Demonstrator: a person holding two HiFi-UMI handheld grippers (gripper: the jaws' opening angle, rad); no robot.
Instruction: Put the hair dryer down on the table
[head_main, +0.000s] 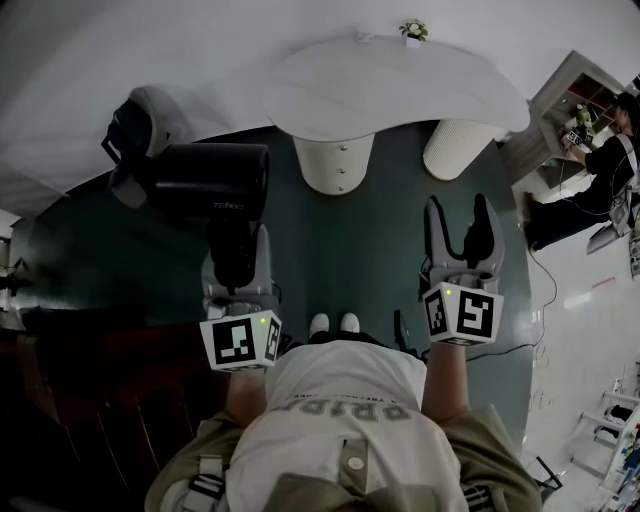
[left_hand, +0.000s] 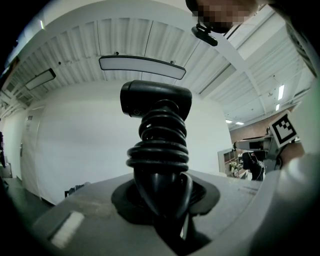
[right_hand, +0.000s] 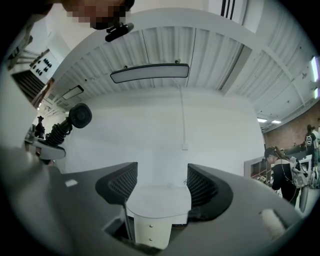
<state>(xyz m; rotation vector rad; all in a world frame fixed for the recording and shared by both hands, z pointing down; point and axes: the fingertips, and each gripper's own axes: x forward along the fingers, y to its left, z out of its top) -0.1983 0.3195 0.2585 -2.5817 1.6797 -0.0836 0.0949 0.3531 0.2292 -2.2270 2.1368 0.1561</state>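
The left tool (head_main: 237, 256) is clamped on the handle of the black hair dryer (head_main: 205, 180), which is held above the dark floor (head_main: 380, 240), apart from the white surface (head_main: 400, 90). The right tool (head_main: 462, 232) has its jaws wide apart with nothing between them.

1. Head view: dim overall. Dark floor (head_main: 380, 240) underexposed; white table (head_main: 400, 85) is the brightest area.
2. Both gripper views: strong fisheye, black vignette at corners, ceiling lines bowed.
3. Light src: long ceiling panel (left_hand: 142, 66) overhead; more strip lights at right edge.
4. Hair dryer (left_hand: 156, 100): backlit vs. white wall, near-silhouette, little surface detail.
5. Foreground at btm of gripper views: soft, out of focus.
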